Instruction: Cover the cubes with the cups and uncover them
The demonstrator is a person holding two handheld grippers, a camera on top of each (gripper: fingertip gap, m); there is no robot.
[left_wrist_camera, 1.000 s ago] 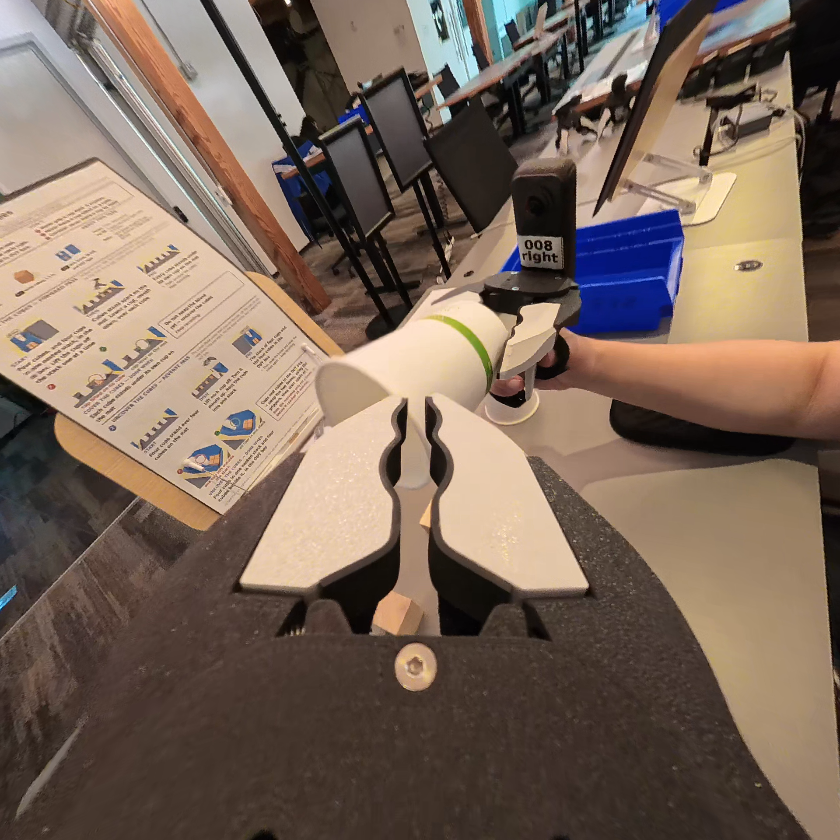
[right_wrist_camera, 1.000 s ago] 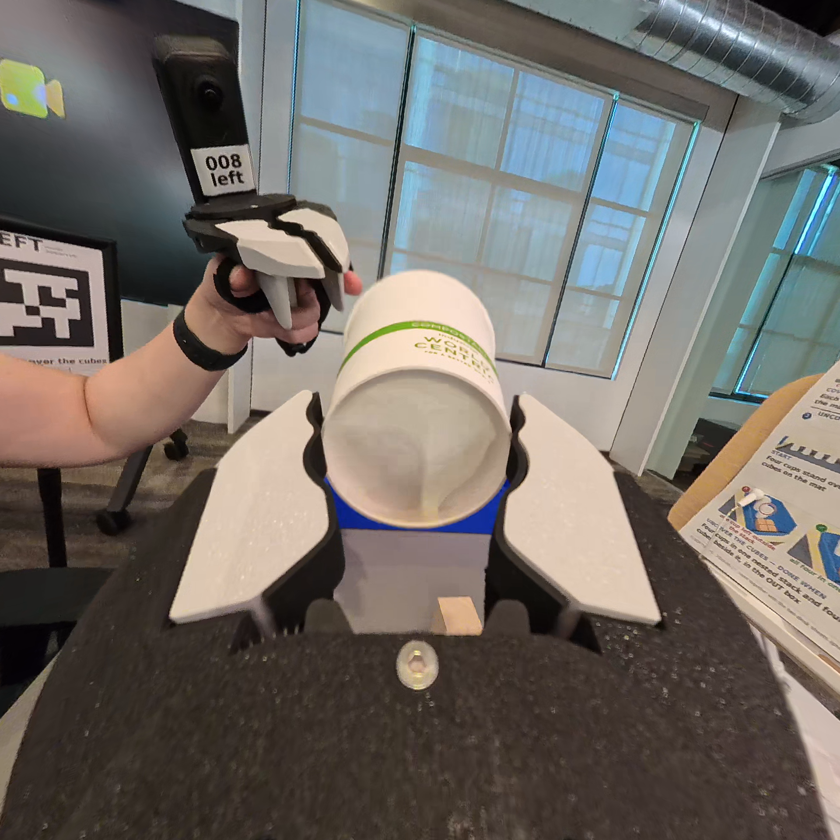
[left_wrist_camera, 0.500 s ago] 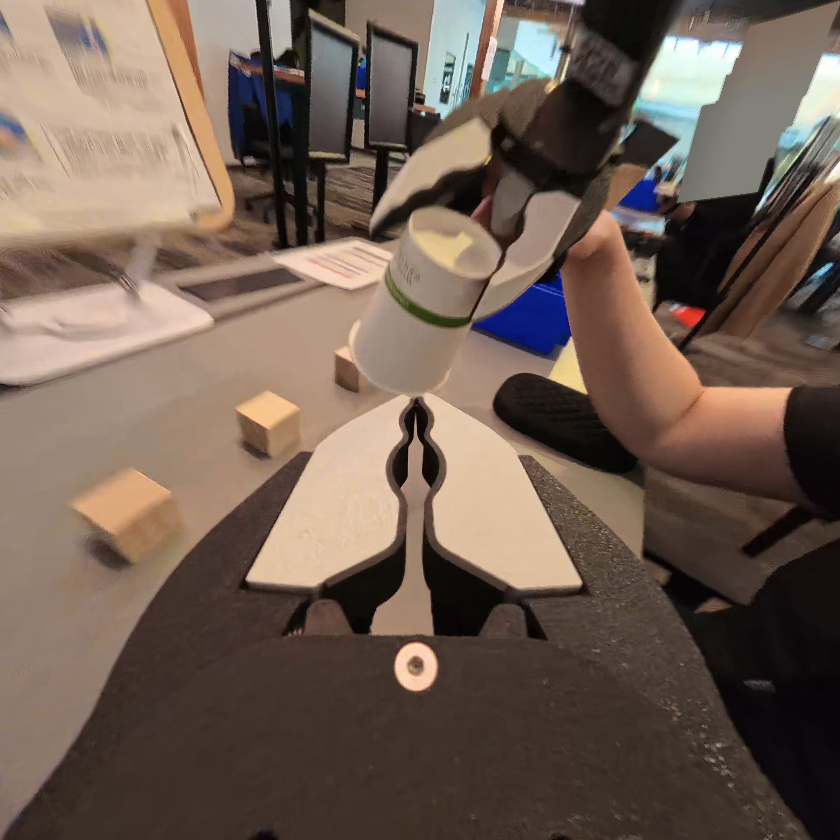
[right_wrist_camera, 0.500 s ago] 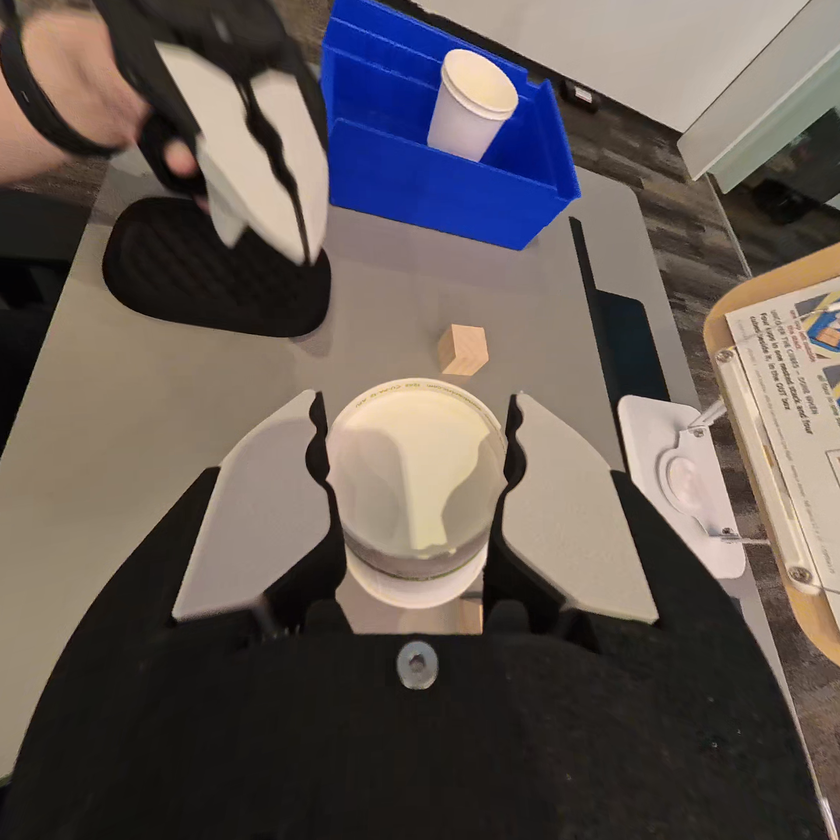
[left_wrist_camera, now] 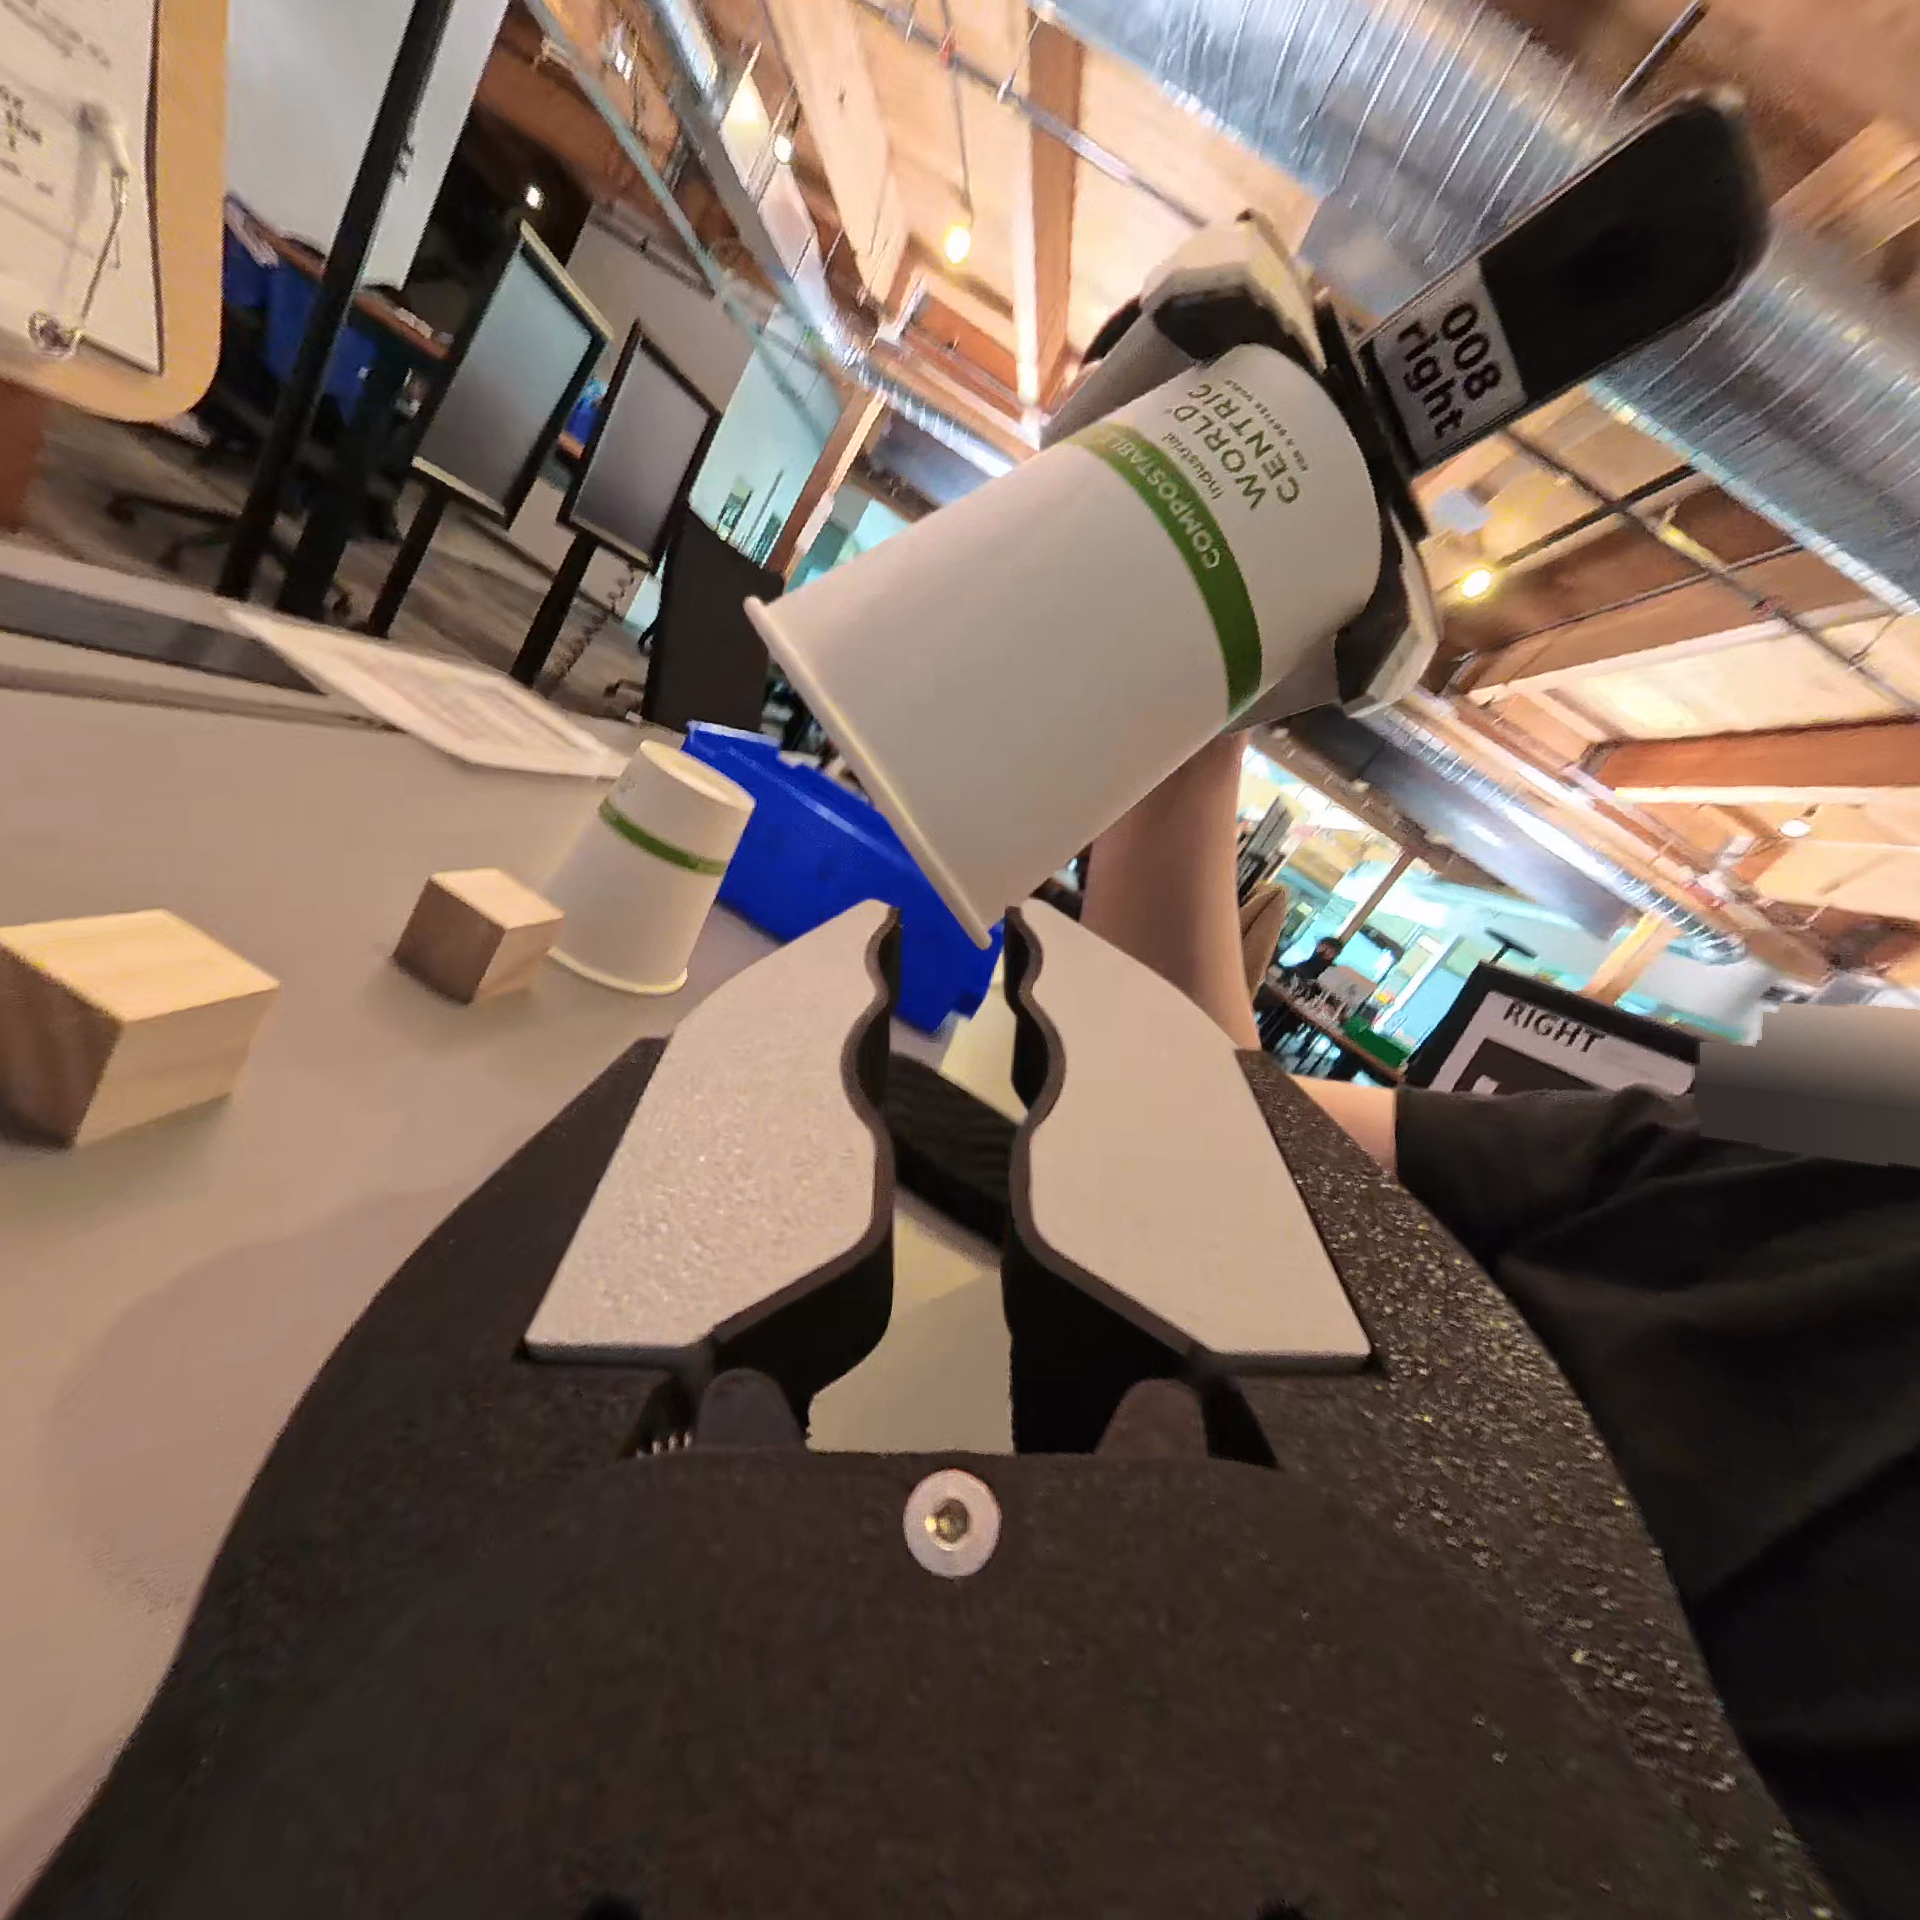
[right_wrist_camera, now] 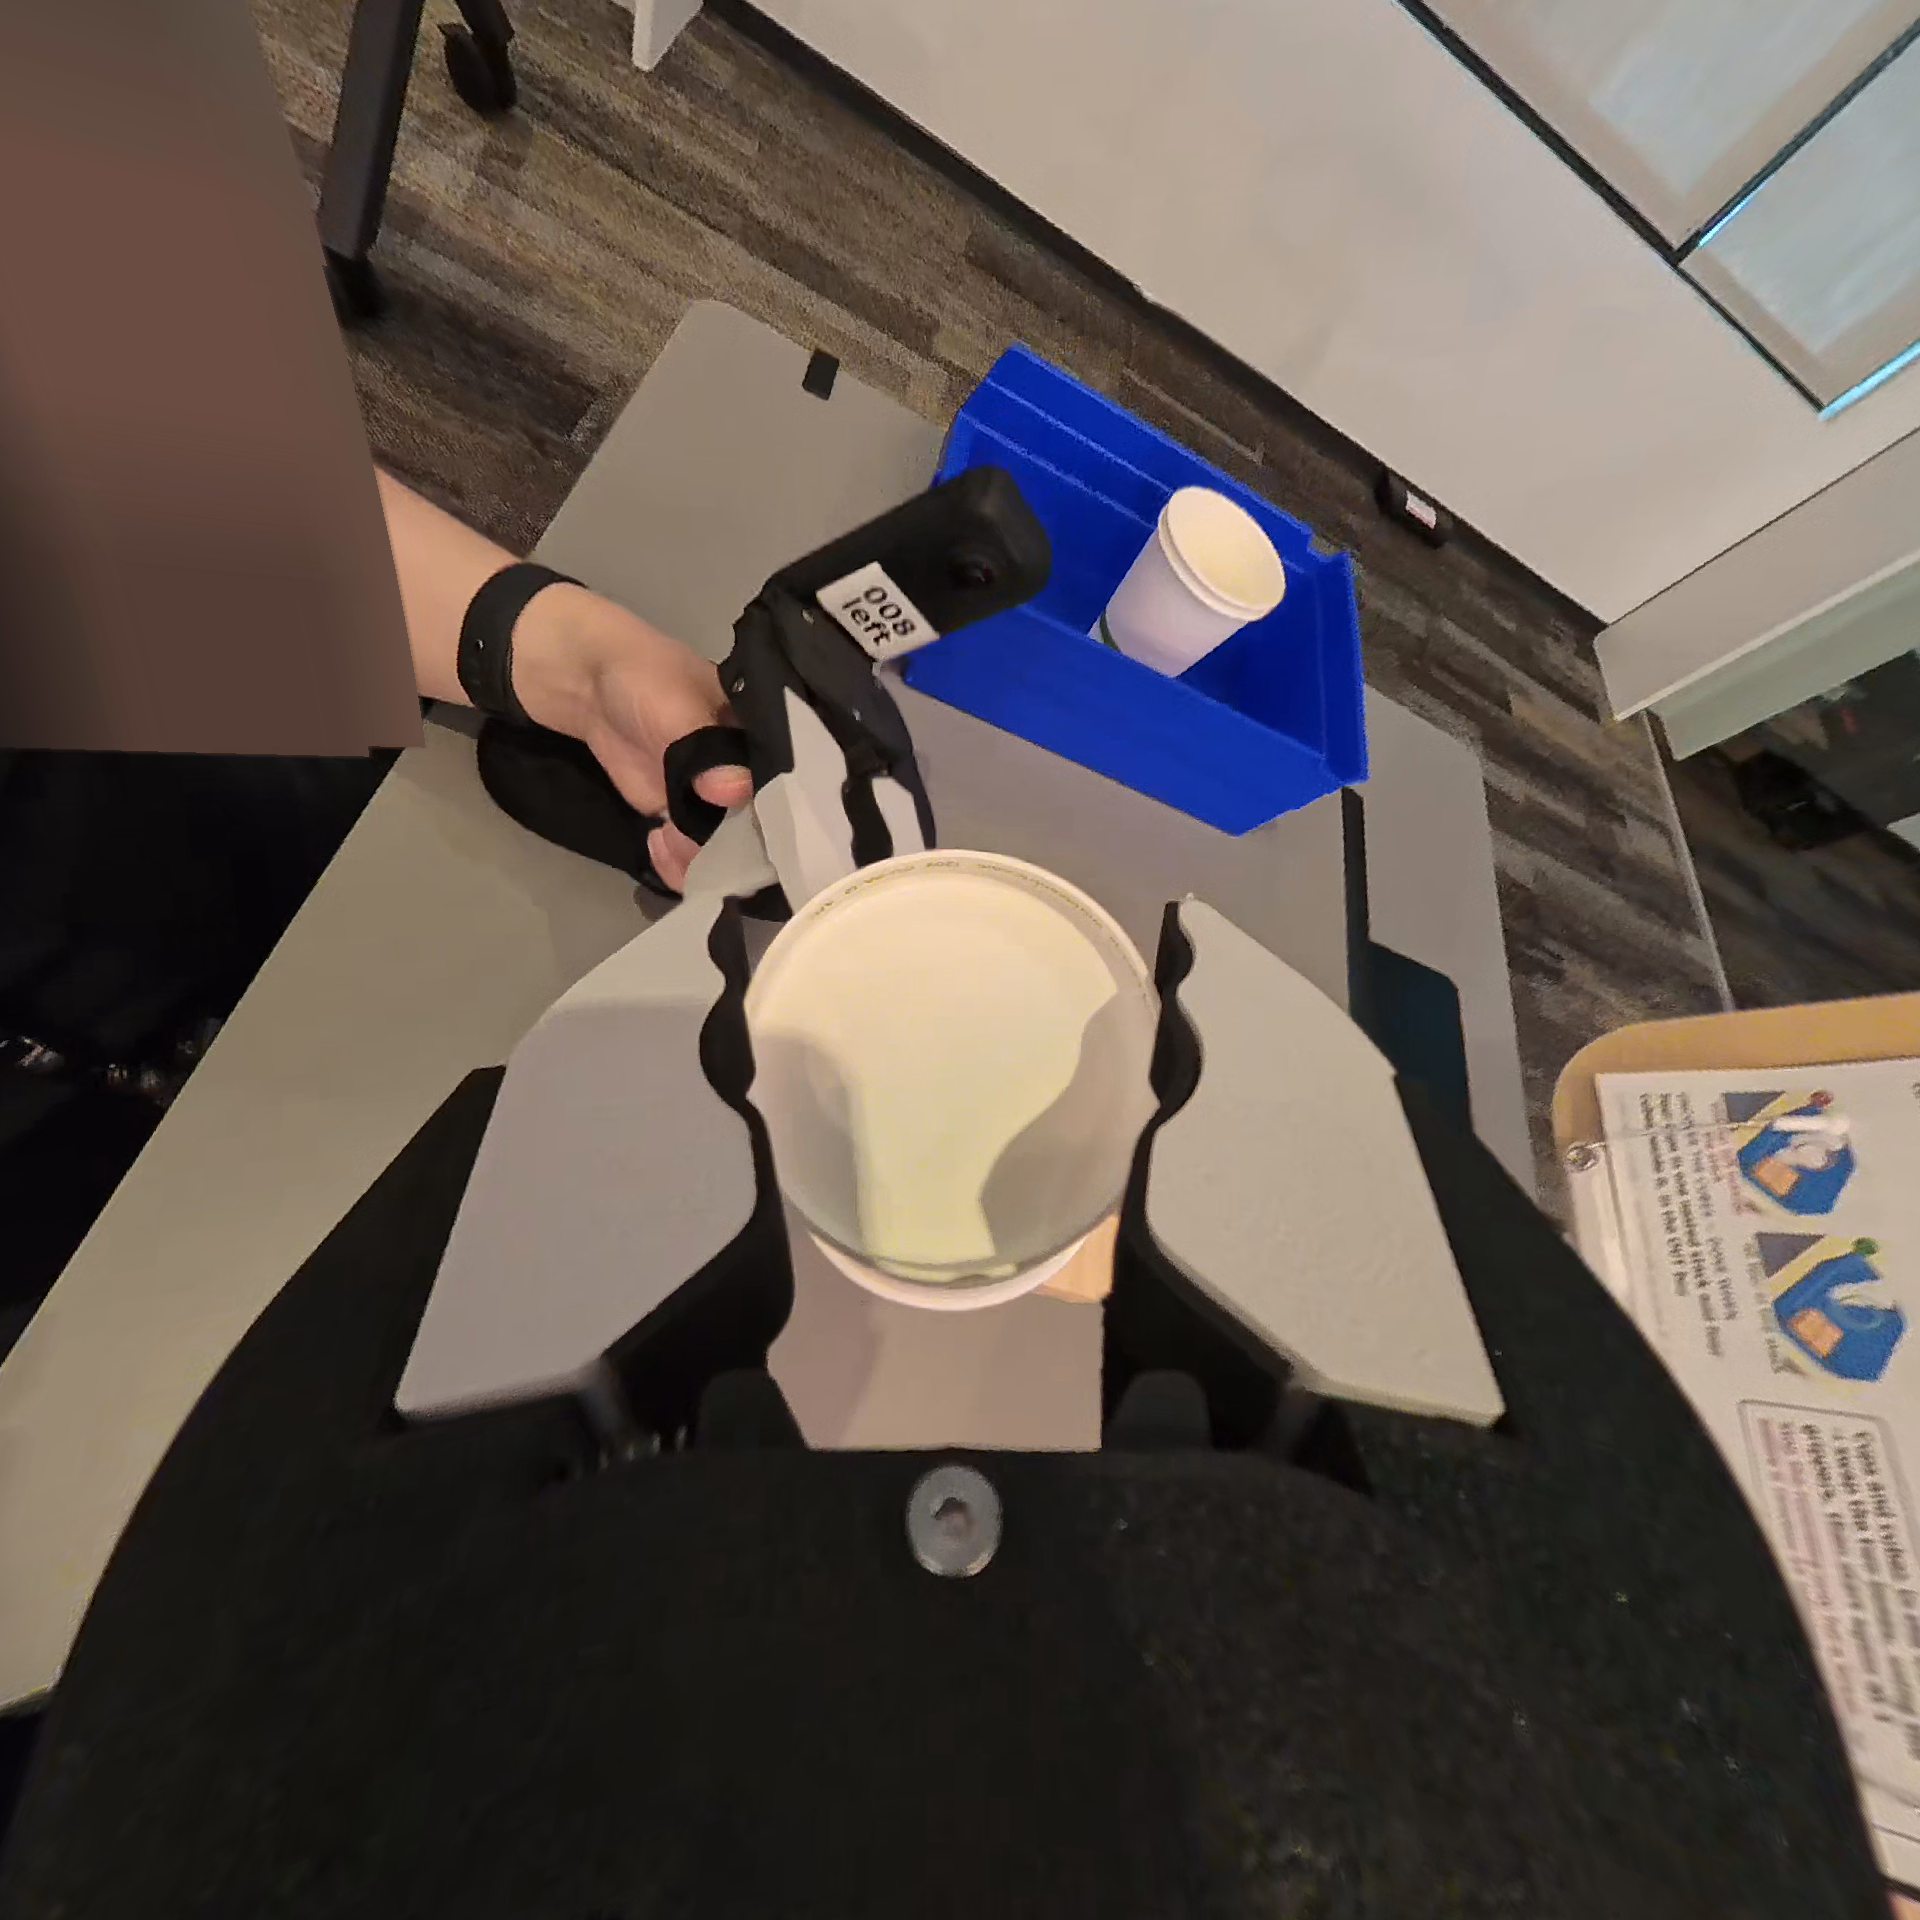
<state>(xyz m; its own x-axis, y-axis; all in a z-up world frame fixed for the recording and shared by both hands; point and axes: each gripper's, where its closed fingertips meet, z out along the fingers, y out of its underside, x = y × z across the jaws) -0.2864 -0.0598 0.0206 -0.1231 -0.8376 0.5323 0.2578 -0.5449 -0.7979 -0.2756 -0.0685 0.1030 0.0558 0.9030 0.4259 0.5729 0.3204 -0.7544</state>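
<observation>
The right gripper (right_wrist_camera: 951,1070) pinches a white paper cup (right_wrist_camera: 951,1081) between its two pale, grainy-faced fingers (right_wrist_camera: 1309,1164), gripping it near the closed bottom. The cup is upside down and tilted, mouth toward the table, with a green band and printed lettering around its smooth wall. Just under its rim, a corner of a pale wooden cube (right_wrist_camera: 1086,1273) shows on the grey table (right_wrist_camera: 260,1143).

The left gripper (left_wrist_camera: 943,945) has its fingers a little apart with nothing between them, the tips just below the held cup's rim.

Farther along the table stand two bare wooden cubes, one near (left_wrist_camera: 114,1023) and one beyond (left_wrist_camera: 478,933), then another cup (left_wrist_camera: 649,868), upside down on the surface. A blue plastic bin (right_wrist_camera: 1132,665) at the far edge holds an upright cup (right_wrist_camera: 1195,582). A black padded mat (right_wrist_camera: 561,795) lies by the left edge. A laminated sheet (right_wrist_camera: 1766,1351) with printed diagrams on a wooden board sits off the right edge.
</observation>
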